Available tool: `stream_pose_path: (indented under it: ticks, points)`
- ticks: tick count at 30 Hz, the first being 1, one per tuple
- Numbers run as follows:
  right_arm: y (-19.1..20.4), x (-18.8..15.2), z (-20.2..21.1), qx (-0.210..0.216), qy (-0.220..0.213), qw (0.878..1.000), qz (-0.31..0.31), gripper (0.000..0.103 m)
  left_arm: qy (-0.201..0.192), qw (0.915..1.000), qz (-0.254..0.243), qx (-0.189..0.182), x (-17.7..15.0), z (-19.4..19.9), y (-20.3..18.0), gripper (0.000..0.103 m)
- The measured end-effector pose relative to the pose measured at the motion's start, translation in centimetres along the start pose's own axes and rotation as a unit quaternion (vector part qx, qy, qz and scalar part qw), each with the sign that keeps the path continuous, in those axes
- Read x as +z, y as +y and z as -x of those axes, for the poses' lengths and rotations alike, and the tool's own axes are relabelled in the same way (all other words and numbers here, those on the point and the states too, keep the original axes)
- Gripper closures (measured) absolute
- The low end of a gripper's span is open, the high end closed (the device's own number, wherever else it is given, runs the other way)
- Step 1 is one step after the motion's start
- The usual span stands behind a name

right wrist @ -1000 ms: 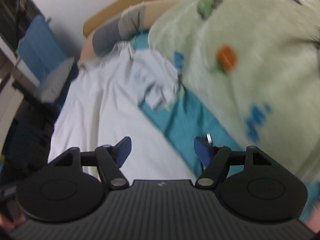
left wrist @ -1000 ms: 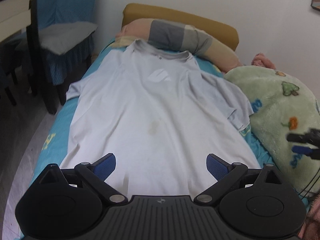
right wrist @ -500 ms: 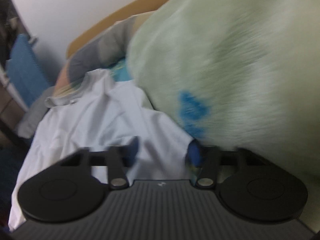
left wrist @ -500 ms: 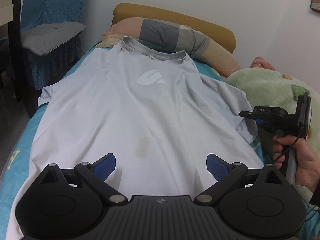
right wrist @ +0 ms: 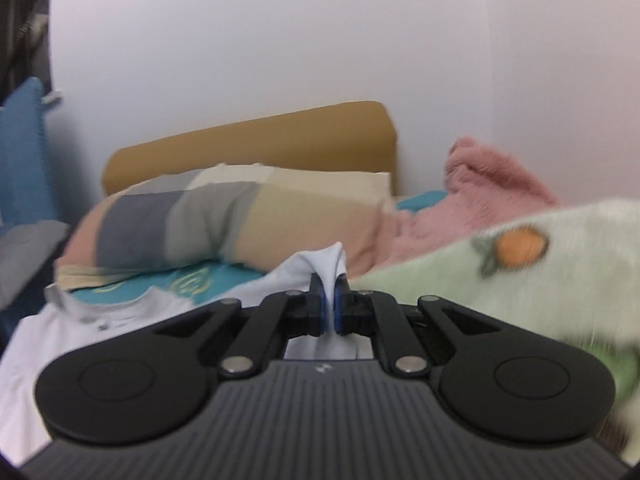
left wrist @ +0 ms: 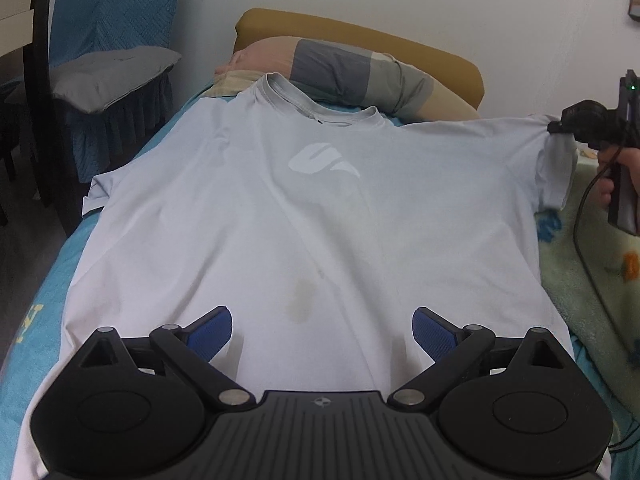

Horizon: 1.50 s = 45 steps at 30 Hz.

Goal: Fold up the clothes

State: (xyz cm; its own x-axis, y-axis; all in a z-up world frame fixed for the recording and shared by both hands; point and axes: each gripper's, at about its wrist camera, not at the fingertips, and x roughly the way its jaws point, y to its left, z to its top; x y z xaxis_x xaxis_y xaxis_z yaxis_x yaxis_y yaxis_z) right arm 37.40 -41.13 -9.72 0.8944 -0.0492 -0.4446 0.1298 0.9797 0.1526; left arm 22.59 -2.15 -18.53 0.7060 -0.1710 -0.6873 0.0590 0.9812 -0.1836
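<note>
A pale grey T-shirt point(left wrist: 312, 216) with a white chest logo lies face up along the bed, collar toward the pillow. My left gripper point(left wrist: 322, 330) hovers open over the shirt's lower hem area, nothing between its blue pads. My right gripper point(right wrist: 329, 304) is shut on the T-shirt's right sleeve point(right wrist: 326, 264), cloth bunched between its pads. In the left wrist view the right gripper point(left wrist: 560, 128) holds that sleeve point(left wrist: 554, 168) stretched out and raised at the far right, a hand point(left wrist: 624, 176) around its handle.
A patchwork pillow point(left wrist: 360, 76) and a mustard headboard point(left wrist: 360, 32) lie beyond the collar. A green fleece blanket point(left wrist: 592, 272) is heaped to the right, a pink one point(right wrist: 488, 192) behind it. A chair with a grey cushion point(left wrist: 116, 76) stands left of the bed.
My right gripper went from open to shut on the right sleeve and pulled it out to the right and up. My left gripper moved slightly forward over the shirt, staying open.
</note>
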Motion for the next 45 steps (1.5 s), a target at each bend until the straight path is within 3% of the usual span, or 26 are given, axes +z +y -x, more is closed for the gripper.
stream_pose_path:
  ticks: [3,4,5,7,12,14,18,22,25,30,35,36,38,40,45]
  points:
    - [-0.9,1.7,-0.9,-0.029,-0.002,1.000,0.009,0.084,0.004,1.0000,0.000,-0.003,0.0,-0.3,0.0,0.005]
    - [-1.3,2.3,-1.2,-0.039,-0.002,0.999,0.012,0.064,0.004,1.0000,-0.001,-0.002,0.0,-0.3,0.1,0.005]
    - [-1.6,1.7,-0.4,-0.041,-0.004,0.999,-0.001,0.037,0.005,1.0000,-0.003,0.000,-0.1,-0.3,0.1,0.005]
    - [-2.1,0.5,1.2,-0.032,-0.021,0.999,-0.026,0.019,0.003,1.0000,0.005,-0.004,-0.1,0.1,0.3,0.005]
    - [-2.0,-3.0,6.6,0.013,-0.054,0.995,-0.083,0.019,0.000,0.9996,0.025,-0.012,-0.1,1.1,0.8,0.005]
    - [-1.8,-5.1,7.6,0.045,-0.035,0.991,-0.119,0.018,-0.002,0.9993,0.033,-0.016,-0.1,1.4,1.0,0.005]
    - [-0.8,-9.0,6.2,0.069,0.032,0.986,-0.145,0.019,-0.005,0.9988,0.045,-0.019,-0.2,1.9,1.4,0.005]
    - [0.1,-10.5,3.4,0.076,0.029,0.987,-0.139,0.019,-0.006,0.9989,0.045,-0.011,-0.1,1.4,1.5,0.005]
    - [0.6,-10.5,1.8,0.080,-0.011,0.988,-0.131,0.032,-0.008,0.9989,0.045,-0.005,-0.1,1.0,1.7,0.005]
    - [1.2,-9.3,0.1,0.065,-0.086,0.986,-0.127,0.032,-0.010,0.9989,0.045,0.005,-0.1,0.4,1.9,0.005]
    - [2.2,-7.7,-2.4,0.040,-0.124,0.986,-0.105,0.032,-0.008,0.9990,0.042,0.018,0.0,-0.6,1.9,0.005]
    - [2.7,-7.1,-2.8,0.037,-0.130,0.987,-0.088,0.036,-0.006,0.9990,0.040,0.021,0.0,-0.9,1.8,0.005]
    - [3.3,-5.2,-3.6,0.022,-0.117,0.990,-0.075,0.073,-0.008,0.9991,0.036,0.023,0.1,-1.0,1.6,0.005]
    - [3.7,-3.1,-4.5,0.008,-0.091,0.993,-0.070,0.097,-0.011,0.9991,0.032,0.025,0.2,-1.0,1.4,0.005]
    - [6.8,1.8,-2.3,-0.010,-0.082,0.996,-0.012,0.097,-0.033,0.9979,0.049,0.025,1.1,0.8,2.0,0.005]
